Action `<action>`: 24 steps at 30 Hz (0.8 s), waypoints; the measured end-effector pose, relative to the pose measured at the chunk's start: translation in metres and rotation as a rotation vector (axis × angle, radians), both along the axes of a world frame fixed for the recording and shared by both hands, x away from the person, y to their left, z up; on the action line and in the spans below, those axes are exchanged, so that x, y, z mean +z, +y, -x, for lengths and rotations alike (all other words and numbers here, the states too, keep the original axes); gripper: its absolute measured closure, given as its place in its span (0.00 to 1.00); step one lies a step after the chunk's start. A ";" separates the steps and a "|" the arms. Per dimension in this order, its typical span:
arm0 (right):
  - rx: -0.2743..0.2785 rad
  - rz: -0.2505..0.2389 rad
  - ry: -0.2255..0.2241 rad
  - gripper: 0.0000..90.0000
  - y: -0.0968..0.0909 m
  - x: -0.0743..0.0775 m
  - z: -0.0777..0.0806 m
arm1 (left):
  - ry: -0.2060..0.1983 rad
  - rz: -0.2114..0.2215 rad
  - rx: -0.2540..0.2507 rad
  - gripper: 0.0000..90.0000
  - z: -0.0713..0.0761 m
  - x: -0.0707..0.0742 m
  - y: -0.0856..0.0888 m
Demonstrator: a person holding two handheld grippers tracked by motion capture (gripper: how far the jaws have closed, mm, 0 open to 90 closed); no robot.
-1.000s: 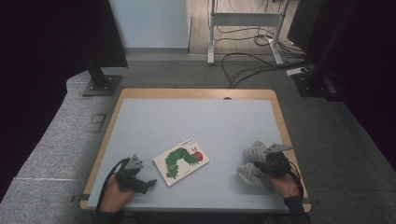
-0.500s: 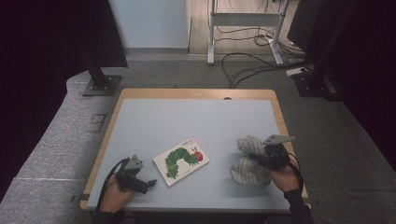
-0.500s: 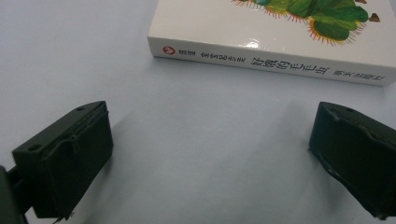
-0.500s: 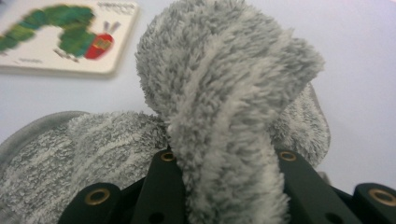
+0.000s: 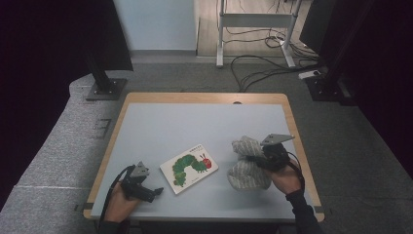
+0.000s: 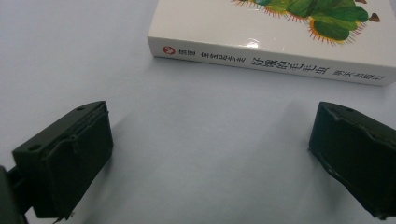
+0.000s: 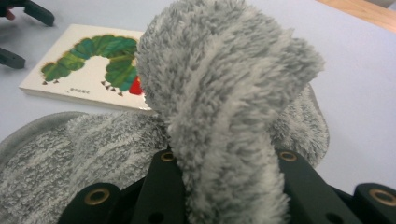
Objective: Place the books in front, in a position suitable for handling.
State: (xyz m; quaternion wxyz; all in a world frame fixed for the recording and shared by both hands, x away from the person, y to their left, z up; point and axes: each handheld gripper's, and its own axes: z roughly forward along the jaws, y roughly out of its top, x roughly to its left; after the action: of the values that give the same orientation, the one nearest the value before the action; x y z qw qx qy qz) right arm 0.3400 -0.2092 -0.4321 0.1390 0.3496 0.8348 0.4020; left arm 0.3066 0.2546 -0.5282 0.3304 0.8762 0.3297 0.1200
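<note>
Though unreadable, book [image 6: 273, 65] spine lettering.

right gripper [image 5: 257, 159] has lifted the grey fuzzy slipper's [image 5: 246, 168] top edge & dragged it leftward, closer to the book [image 5: 189, 168] than b4

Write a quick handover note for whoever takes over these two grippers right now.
Right gripper: shut on a fold of the grey fluffy cloth, part lifted off the table, the rest resting on it.
Left gripper: jaws open, holding nothing, low at the near left edge, just short of the caterpillar picture book.
Done: cloth gripped and raised.
Left: the book lies flat, untouched; the cloth's destination isn't evident, perhaps the book.
</note>
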 end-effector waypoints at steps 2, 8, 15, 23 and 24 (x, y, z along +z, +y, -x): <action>0.014 -0.004 -0.004 0.82 0.006 0.001 -0.002 | 0.000 0.000 -0.001 0.00 0.000 0.000 0.000; 0.060 -0.002 -0.009 0.82 0.028 0.006 -0.008 | 0.000 0.000 0.000 0.00 0.000 0.000 0.000; 0.109 0.008 -0.010 0.82 0.057 0.005 -0.018 | 0.000 0.001 0.000 0.00 0.000 0.000 0.000; 0.162 0.028 0.008 0.82 0.090 -0.007 -0.029 | -0.001 0.001 0.000 0.00 0.000 0.000 0.000; 0.165 0.030 0.012 0.82 0.093 -0.009 -0.030 | -0.001 0.000 0.001 0.00 0.000 0.000 0.000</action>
State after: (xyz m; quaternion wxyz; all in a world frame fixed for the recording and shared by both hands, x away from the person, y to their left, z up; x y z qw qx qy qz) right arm 0.3697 -0.1157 -0.4411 0.1055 0.2798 0.8676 0.3972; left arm 0.3066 0.2546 -0.5284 0.3304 0.8761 0.3298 0.1207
